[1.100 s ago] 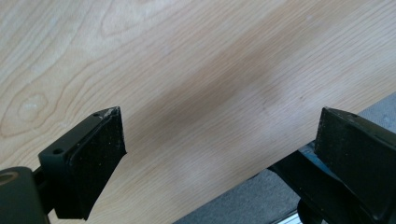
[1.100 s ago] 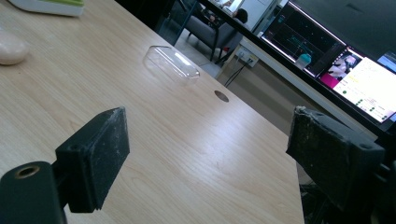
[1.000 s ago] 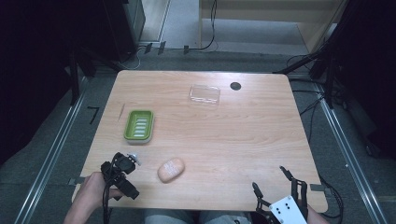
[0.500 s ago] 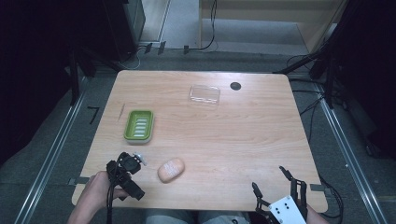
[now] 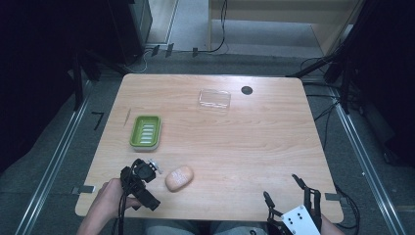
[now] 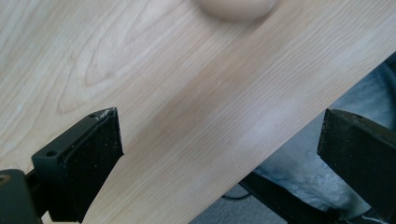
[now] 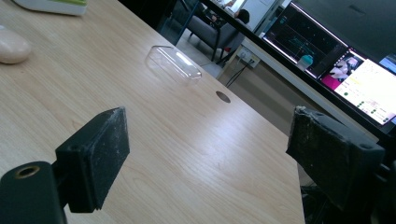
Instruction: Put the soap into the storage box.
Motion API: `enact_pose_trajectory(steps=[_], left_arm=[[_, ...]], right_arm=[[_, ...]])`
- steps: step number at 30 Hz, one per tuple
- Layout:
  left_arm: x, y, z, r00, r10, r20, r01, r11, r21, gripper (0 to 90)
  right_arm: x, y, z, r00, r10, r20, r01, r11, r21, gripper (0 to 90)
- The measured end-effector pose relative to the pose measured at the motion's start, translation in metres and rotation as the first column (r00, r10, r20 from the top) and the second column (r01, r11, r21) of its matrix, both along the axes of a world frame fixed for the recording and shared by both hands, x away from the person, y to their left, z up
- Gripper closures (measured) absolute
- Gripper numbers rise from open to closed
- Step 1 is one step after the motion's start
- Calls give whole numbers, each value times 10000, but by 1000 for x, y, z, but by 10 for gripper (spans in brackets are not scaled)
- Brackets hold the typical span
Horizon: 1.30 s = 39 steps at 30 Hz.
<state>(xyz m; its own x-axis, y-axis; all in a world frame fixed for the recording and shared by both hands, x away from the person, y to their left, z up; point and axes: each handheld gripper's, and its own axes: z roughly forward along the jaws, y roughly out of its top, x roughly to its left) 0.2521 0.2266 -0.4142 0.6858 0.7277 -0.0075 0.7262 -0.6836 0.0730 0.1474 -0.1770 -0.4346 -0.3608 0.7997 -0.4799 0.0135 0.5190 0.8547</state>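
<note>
A pale pink soap bar [image 5: 179, 178] lies near the table's front edge, and its blurred lower edge shows at the top of the left gripper view [image 6: 236, 7]. My left gripper [image 5: 143, 185] is just left of the soap, open and empty, its jaws [image 6: 219, 149] spread over bare wood and the table's edge. A green soap dish [image 5: 145, 131] sits farther back on the left. A clear plastic lid [image 5: 214, 99] lies at the back centre. My right gripper [image 5: 288, 195] hovers open at the front right corner, jaws [image 7: 205, 154] wide, facing the lid [image 7: 173, 58].
The wooden table [image 5: 254, 142] has a small round black hole [image 5: 246, 90] near the lid. A thin stick [image 5: 127, 117] lies left of the dish. Monitors [image 7: 355, 70] stand beyond the table's far edge. The person's trouser leg [image 6: 303, 172] shows below the front edge.
My left gripper has edged to the right, closer to the soap bar. The right gripper and the objects on the table have stayed put.
</note>
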Motion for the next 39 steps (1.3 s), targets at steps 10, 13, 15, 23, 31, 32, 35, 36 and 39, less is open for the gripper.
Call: enact_pose_trajectory(steps=[10, 13, 15, 23, 31, 32, 35, 36, 39], left_arm=[[7, -23, 10, 9985, -511, 188, 518, 9980, -370, 2], [9, -26, 9, 9982, -535, 259, 544, 9978, -384, 1], [11, -31, 10, 9980, -578, 264, 588, 9976, -374, 0], [20, -47, 9, 9956, -882, 306, 894, 9953, -384, 0], [29, -58, 9, 9935, -1058, 422, 1078, 9930, -491, 0], [30, -59, 7, 9938, -1047, 373, 1064, 9932, -478, 0], [33, -62, 4, 9939, -1067, 294, 1078, 9933, -424, 0], [35, -62, 3, 9934, -1115, 252, 1124, 9929, -399, 0], [39, -64, 0, 9940, -1070, 215, 1076, 9936, -332, 0]], right_arm=[[0, 1, 0, 10000, -13, -27, 13, 10000, -22, 132], [0, 1, 0, 10000, -9, -22, 9, 10000, -49, 132], [0, 0, 0, 10000, 0, -26, 0, 10000, -55, 132], [0, 0, -1, 10000, 0, -39, 0, 10000, -43, 133], [0, 0, -1, 10000, -1, -38, 0, 10000, -34, 132], [0, 0, -1, 10000, 0, -39, 0, 10000, -33, 132], [0, 0, -1, 10000, -3, -36, 3, 10000, -33, 132], [0, 0, -1, 10000, -4, -36, 3, 10000, -29, 132], [0, 0, -1, 10000, -1, -38, 1, 10000, -29, 132]])
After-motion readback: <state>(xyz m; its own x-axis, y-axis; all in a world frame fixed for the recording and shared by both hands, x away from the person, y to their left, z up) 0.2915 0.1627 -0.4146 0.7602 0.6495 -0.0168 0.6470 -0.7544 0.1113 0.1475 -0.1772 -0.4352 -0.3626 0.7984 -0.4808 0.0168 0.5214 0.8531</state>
